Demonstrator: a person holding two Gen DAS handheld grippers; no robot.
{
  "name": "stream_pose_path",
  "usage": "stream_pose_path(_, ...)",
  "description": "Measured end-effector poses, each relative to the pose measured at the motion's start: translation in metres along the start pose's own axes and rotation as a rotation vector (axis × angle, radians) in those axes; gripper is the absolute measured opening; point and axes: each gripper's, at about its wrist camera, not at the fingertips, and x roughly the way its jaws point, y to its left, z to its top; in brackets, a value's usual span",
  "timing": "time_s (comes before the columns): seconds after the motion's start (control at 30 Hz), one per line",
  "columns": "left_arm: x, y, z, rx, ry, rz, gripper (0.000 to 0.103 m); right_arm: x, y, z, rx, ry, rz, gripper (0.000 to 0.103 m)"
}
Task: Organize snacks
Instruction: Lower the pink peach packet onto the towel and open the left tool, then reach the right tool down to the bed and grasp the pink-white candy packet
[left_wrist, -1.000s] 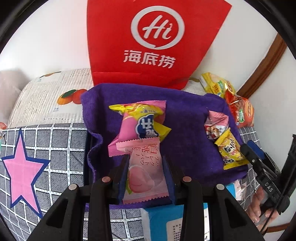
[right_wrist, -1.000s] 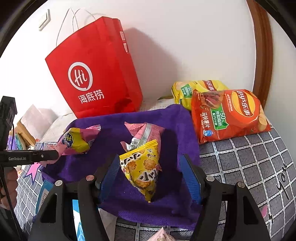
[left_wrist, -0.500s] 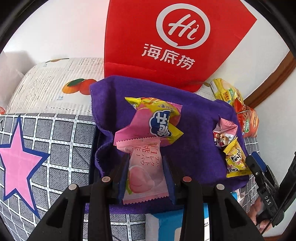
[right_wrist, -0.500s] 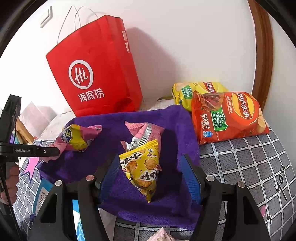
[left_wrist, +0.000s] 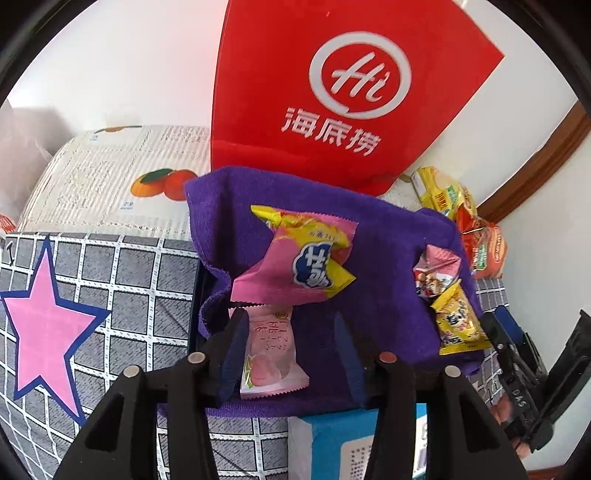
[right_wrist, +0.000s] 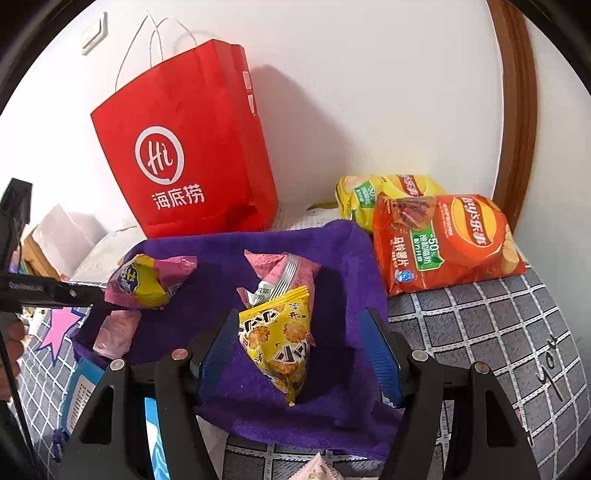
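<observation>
A purple cloth (left_wrist: 384, 243) (right_wrist: 332, 251) covers a box and carries the snacks. My left gripper (left_wrist: 290, 332) is open; a pink peach packet (left_wrist: 271, 354) lies between its fingers on the cloth, near the left finger. A pink-and-yellow packet (left_wrist: 299, 258) (right_wrist: 147, 280) lies just beyond it. My right gripper (right_wrist: 299, 332) is open around a yellow cracker packet (right_wrist: 280, 343), with a pink foil packet (right_wrist: 284, 269) behind it. Both also show at the cloth's right edge in the left wrist view (left_wrist: 456, 321).
A red paper bag (left_wrist: 343, 92) (right_wrist: 184, 162) stands against the wall behind the cloth. Red (right_wrist: 443, 243) and yellow (right_wrist: 384, 192) crisp bags lie at the right. A blue-and-white box (left_wrist: 354, 446) sits under the cloth's near edge. The checked bedspread (right_wrist: 498, 325) surrounds it.
My left gripper has opened and let go of the pink peach packet, which now rests on the cloth. The left view has shifted leftwards. The right gripper has stayed still and open.
</observation>
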Motion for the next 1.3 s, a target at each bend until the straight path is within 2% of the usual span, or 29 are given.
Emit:
stream_pose_path(0.13,-0.017,-0.004,0.000,0.022,-0.033,-0.013,0.049,-0.011,0.000,0.001,-0.001,-0.029,-0.015,0.068)
stream_pose_path(0.2,-0.025,-0.006,0.000,0.032,-0.049,-0.018,0.055,-0.023,-0.005,0.000,0.018,-0.044,0.003,0.068)
stream_pose_path(0.27,-0.031,-0.009,0.000,0.043,-0.063,-0.026,0.056,-0.036,-0.013,-0.004,0.063,-0.049,-0.010,0.068)
stream_pose_path(0.37,-0.035,-0.013,0.000,0.055,-0.065,-0.045,0.056,-0.051,-0.026,-0.015,0.107,-0.017,-0.024,0.068)
stream_pose_path(0.53,-0.039,-0.020,-0.003,0.071,-0.056,-0.067,0.056,-0.062,-0.030,-0.042,0.064,0.053,-0.052,0.068)
stream_pose_path(0.67,-0.046,-0.025,-0.006,0.088,-0.060,-0.088,0.056,-0.054,-0.031,-0.059,0.044,0.092,-0.031,0.068)
stream_pose_path(0.77,-0.051,-0.027,-0.007,0.099,-0.069,-0.096,0.056,-0.042,-0.033,-0.063,0.075,0.122,0.021,0.067)
stream_pose_path(0.83,-0.054,-0.028,-0.007,0.100,-0.074,-0.105,0.056,-0.036,-0.033,-0.064,0.095,0.150,0.052,0.060)
stream_pose_path(0.9,-0.057,-0.027,-0.007,0.099,-0.069,-0.130,0.056,-0.030,-0.033,-0.066,0.110,0.184,0.086,0.047)
stream_pose_path(0.97,-0.059,-0.026,-0.007,0.093,-0.061,-0.156,0.056,-0.026,-0.032,-0.072,0.102,0.217,0.109,0.047)
stream_pose_path(1.1,-0.066,-0.026,-0.008,0.094,-0.066,-0.176,0.056,-0.023,-0.031,-0.084,0.075,0.299,0.088,0.047)
stream_pose_path(1.2,-0.071,-0.025,-0.008,0.092,-0.070,-0.190,0.056,-0.036,-0.028,-0.092,0.061,0.320,0.100,0.049)
stream_pose_path(1.3,-0.074,-0.026,-0.008,0.097,-0.073,-0.196,0.057,-0.049,-0.024,-0.096,0.017,0.312,0.065,0.056)
